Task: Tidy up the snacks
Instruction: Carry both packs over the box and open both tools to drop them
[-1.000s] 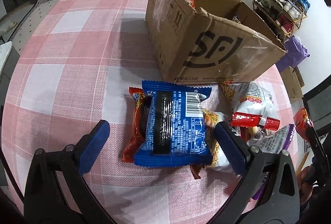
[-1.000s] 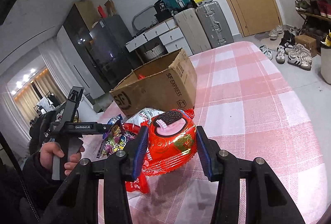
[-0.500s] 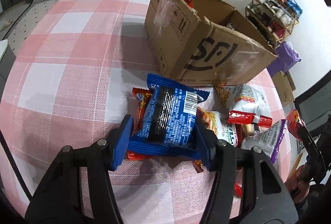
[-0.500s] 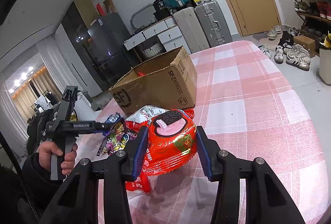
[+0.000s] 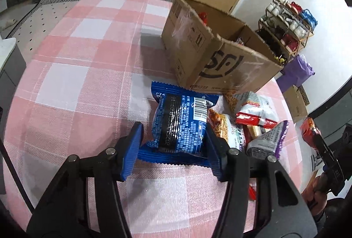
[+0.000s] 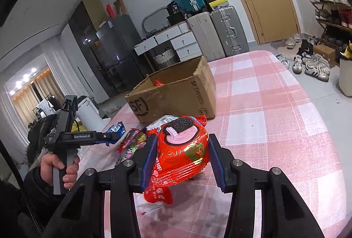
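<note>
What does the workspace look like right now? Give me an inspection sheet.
Surface: table under a pink checked cloth.
Job's things: open cardboard box with some packets inside; blue snack pack; red snack pack.
Clutter: loose snack pile in front of the box.
Grippers: left gripper jaws shut on the blue pack; right gripper jaws shut on the red pack.
Cables: thin dark cable at the left wrist view's left edge.
Surroundings: suitcases, drawers, fridge, shoe rack, door.

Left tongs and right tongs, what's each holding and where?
Left tongs pinch the blue packet by its sides; right tongs pinch the red packet by its sides.
</note>
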Motion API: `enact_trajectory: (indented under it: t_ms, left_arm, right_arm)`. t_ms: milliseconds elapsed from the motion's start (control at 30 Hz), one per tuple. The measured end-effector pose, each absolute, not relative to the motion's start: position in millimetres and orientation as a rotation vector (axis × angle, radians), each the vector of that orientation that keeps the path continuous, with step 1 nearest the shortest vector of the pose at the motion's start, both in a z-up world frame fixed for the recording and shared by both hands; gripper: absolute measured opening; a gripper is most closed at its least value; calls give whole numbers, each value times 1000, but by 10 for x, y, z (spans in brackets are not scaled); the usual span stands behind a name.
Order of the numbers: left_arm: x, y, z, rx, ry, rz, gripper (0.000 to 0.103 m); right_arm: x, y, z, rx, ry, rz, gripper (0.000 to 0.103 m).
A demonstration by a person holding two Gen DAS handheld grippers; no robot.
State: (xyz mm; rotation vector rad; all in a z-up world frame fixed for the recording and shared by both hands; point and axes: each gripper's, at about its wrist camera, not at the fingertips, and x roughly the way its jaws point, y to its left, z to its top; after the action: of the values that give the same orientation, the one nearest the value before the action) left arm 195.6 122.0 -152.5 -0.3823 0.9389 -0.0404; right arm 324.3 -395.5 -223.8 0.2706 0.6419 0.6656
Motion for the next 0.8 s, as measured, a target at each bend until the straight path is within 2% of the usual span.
enact_trajectory:
  t_ms: [800]
  left_arm:
    - [1331, 1115, -584, -375, 753, -119, 52]
  right_arm:
    - [3102, -3565, -1607, 196, 594, 775, 46]
